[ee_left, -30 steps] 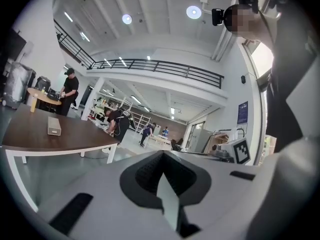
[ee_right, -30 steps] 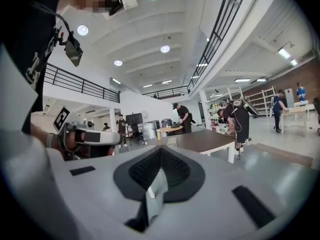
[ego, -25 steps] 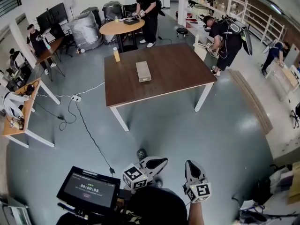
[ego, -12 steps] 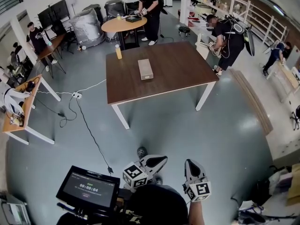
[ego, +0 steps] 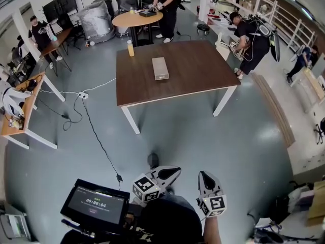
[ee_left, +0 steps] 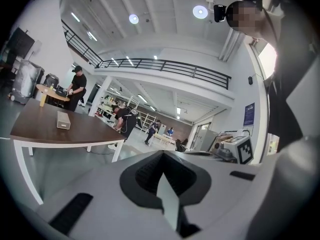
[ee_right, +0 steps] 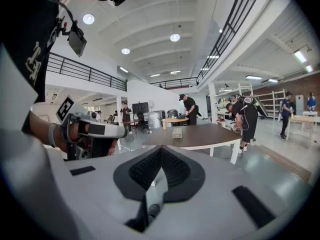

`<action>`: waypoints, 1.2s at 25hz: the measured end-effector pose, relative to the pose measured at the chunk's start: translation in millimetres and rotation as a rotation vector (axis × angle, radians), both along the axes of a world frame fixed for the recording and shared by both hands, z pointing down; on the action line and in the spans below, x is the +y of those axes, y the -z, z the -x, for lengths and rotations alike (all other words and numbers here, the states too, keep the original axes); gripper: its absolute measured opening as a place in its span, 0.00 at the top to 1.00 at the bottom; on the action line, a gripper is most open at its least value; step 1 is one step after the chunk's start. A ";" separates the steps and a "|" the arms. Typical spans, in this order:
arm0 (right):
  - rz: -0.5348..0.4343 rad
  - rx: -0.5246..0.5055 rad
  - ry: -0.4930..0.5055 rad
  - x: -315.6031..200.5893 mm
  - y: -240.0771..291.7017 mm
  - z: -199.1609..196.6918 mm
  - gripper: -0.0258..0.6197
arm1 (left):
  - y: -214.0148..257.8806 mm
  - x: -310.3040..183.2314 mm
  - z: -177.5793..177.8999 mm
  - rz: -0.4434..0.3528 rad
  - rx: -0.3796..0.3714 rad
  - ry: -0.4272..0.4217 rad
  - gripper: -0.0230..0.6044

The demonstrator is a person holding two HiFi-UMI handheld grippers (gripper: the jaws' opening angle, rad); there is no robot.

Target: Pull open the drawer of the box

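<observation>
The box (ego: pixel 160 68) is set mid-tabletop (ego: pixel 203 80), its long axis running away from the person. Left gripper (ego: pixel 171 173) and right gripper (ego: pixel 204 179) are held well short of the box, jaws clenched on nothing, neither judged clearly nearer.

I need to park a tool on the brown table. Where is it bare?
Bare: all the table right of the box, and the near strip in front of it. Only the far left corner is taken, by the bottle.
</observation>
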State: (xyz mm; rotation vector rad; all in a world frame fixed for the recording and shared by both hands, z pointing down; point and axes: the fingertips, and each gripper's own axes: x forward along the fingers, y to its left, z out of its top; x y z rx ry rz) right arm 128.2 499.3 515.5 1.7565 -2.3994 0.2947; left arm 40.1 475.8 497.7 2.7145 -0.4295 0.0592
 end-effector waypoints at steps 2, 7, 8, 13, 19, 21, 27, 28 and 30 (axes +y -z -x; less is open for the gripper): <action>0.019 0.025 0.019 1.9 -10.2 5.2 0.98 | -8.0 1.1 4.9 0.018 -0.003 0.012 0.96; 0.054 0.025 0.066 0.2 -21.0 18.8 0.98 | -22.3 0.8 17.5 0.055 -0.011 0.050 0.96; 0.060 0.027 0.074 -0.1 -22.2 21.5 0.98 | -24.0 0.7 19.5 0.059 -0.012 0.057 0.96; 0.073 0.034 0.129 -10.3 -28.5 34.4 0.98 | -29.5 -8.3 26.8 0.069 -0.006 0.092 0.96; 0.067 0.021 0.165 -27.0 -19.9 38.1 0.98 | -23.2 -19.8 31.6 0.069 0.003 0.137 0.96; 0.065 0.032 0.169 -51.2 -19.0 47.0 0.98 | -22.6 -43.3 40.4 0.074 0.002 0.138 0.96; 0.088 0.048 0.173 -111.5 -17.5 49.6 0.98 | -11.1 -105.8 41.1 0.067 0.007 0.131 0.96; 0.088 0.044 0.174 -120.5 -16.7 48.5 0.98 | -8.5 -115.2 40.1 0.066 0.007 0.133 0.96; 0.091 0.042 0.177 -140.6 -16.1 46.3 0.98 | -4.5 -136.1 38.7 0.064 0.006 0.139 0.96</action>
